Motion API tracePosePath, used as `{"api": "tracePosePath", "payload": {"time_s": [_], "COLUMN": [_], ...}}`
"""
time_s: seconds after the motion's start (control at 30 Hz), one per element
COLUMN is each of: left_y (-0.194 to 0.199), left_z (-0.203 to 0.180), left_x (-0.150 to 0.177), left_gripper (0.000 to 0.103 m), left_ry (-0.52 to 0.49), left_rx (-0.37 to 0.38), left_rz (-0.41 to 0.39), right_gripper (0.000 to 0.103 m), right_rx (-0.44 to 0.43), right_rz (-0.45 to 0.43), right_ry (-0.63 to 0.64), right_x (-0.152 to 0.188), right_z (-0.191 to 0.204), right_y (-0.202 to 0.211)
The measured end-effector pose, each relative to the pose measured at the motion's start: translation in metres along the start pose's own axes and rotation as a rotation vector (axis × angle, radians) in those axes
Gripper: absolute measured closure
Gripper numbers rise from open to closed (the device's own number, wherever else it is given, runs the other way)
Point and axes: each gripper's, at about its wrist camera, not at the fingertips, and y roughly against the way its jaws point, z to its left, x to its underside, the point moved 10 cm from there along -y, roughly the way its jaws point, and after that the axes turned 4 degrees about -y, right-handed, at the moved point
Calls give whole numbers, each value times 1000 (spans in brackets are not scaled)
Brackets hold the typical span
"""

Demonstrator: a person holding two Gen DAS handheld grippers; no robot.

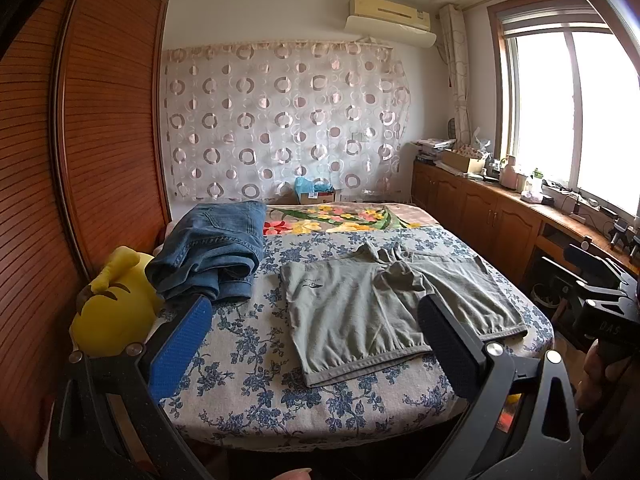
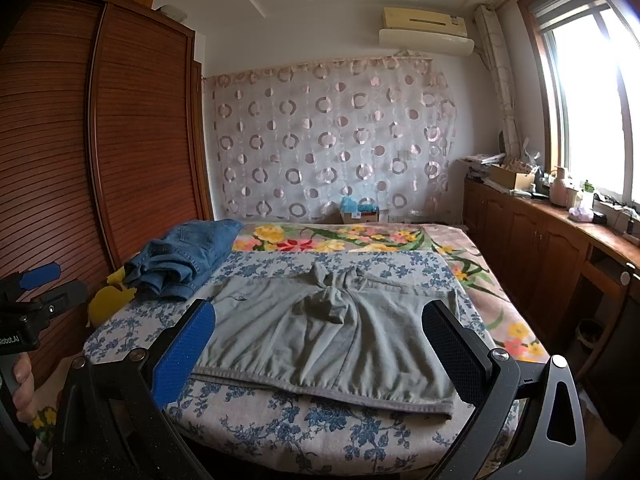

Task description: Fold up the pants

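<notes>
Plainly, both tools are held back from the bed with nothing between their pads: the left hand-held gripper (image 1: 316, 340) is released, jaws spread wide, and the right hand-held gripper (image 2: 320, 344) is equally spread and empty. Straight ahead of both, lying on the floral bedsheet (image 1: 256, 364), are the grey-green shorts (image 1: 384, 304), waistband edge nearest and the crotch bunched into a lump at the middle.

Beyond and to the left of the left hand-held gripper sits a heap of blue jeans (image 1: 216, 252), with a yellow plush toy (image 1: 116, 304) beside it.

Risks, as I judge them: pinching only the top layer of the waistband would let the lower layer drag and skew the fold; the bunched middle may get trapped as a crease if it is not flattened first; a pad could also catch the sheet along with the cloth.

Writing: a small dark logo (image 1: 310, 284) on the shorts is too small to read; the left tool's body, seen from the right wrist, reads partly "RobotAI" (image 2: 14, 340), and the right tool's body shows "DAS" (image 1: 610, 330)
</notes>
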Motion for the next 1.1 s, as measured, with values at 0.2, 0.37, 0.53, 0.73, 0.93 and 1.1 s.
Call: {"api": "tracePosePath", "payload": {"time_s": [0.2, 0.37, 0.53, 0.73, 0.93, 1.1], "left_y": [0, 0, 1, 1, 1, 1], "left_z": [0, 0, 0, 0, -1, -1], "left_x": [0, 0, 0, 0, 0, 0], "left_gripper": [0, 0, 0, 0, 0, 0], "left_ry": [-1, -2, -3, -4, -5, -6], "left_rx": [-1, -1, -1, -1, -2, -2], "left_rz": [-2, -3, -4, -5, -6, -7], "right_gripper": [0, 0, 0, 0, 0, 0], "right_rx": [0, 0, 0, 0, 0, -1], "right_rz": [-1, -1, -3, -3, -5, -6], "right_ry": [2, 2, 2, 3, 3, 3], "right_x": [0, 0, 0, -1, -1, 0], "right_z": [0, 0, 0, 1, 1, 0], "right_y": [0, 0, 0, 0, 0, 1]}}
